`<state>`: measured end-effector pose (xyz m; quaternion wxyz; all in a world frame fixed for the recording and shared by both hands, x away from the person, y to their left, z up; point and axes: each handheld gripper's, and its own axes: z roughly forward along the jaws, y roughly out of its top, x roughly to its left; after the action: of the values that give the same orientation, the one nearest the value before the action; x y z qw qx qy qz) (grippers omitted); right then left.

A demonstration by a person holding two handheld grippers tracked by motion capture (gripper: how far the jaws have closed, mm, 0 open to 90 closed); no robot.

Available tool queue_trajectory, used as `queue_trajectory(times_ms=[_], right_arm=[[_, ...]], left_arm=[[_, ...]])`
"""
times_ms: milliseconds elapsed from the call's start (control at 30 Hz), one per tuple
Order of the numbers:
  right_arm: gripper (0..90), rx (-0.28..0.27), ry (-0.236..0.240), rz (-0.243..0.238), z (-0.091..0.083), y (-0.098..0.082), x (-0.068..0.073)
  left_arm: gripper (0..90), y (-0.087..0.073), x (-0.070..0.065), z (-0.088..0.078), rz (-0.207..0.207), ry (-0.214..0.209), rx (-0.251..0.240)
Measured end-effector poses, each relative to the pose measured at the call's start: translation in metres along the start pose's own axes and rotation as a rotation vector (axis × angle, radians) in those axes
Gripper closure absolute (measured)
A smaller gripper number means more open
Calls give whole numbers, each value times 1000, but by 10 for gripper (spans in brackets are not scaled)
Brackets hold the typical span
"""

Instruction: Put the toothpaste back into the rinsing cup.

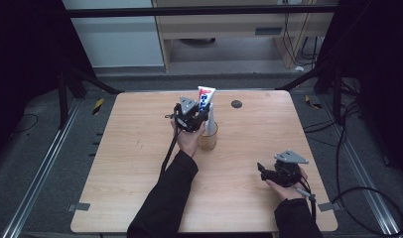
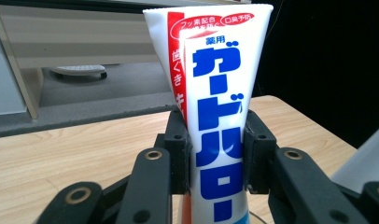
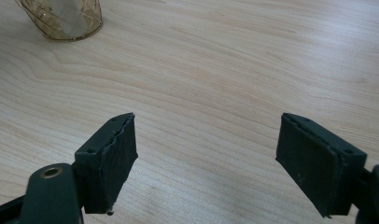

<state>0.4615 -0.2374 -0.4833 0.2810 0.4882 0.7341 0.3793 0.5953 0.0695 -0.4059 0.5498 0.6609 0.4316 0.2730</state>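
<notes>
White toothpaste tube [image 2: 215, 121], one only, is standing upright btwn the left tongs [image 1: 198, 118], which are pinching it on both sides, over one amber glass cup [image 1: 208, 140] near the wooden surface [image 1: 140, 148] centre. Blue Japanese lettering is running down its front w/ a red strip alongside; left gripper view is making it readable, high view isn't. Right tongs [image 3: 206, 158] are hovering spread wide w/ nothing btwn, low over bare wood.

From my station, the toothpaste tube's [image 2: 218, 116] lower end is cut off by the frame; the amber glass [image 3: 61, 18] shows only its base.
</notes>
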Motion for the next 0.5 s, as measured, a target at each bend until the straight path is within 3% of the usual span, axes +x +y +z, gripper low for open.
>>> queue_trajectory(times_ms=[500], right_arm=[[201,6,-5,-6,1,0,0]], left_arm=[[676,-15,-2,2,8,-10,28]])
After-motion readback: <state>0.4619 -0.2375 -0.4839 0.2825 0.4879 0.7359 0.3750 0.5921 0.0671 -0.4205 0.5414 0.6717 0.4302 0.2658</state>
